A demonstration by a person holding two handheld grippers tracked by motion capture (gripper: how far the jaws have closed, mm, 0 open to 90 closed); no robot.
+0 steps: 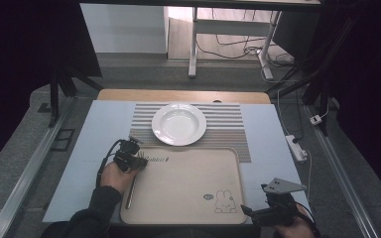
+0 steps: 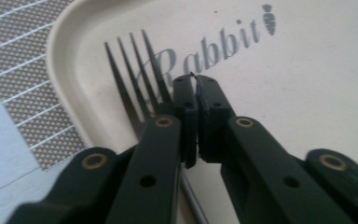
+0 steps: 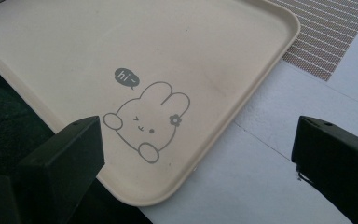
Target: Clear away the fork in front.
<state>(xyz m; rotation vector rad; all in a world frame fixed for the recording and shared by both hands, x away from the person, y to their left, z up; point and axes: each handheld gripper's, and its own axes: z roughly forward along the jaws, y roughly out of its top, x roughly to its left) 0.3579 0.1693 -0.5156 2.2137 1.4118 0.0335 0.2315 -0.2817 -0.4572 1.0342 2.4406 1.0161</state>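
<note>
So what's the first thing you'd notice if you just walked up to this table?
Probably the white plate on the striped mat in the middle. Next, the beige tray nearer the person, with its winking rabbit drawing in one corner. The left claw sits shut over a dark fork on that tray.

You have a white plate (image 1: 178, 124) sitting on the striped placemat (image 1: 228, 119) beyond the beige tray (image 1: 188, 183). A fork (image 2: 135, 79) lies on the tray's left side, tines near the "Rabbit" lettering (image 2: 209, 49). A white power strip (image 1: 296, 147) lies off to your right.
</note>
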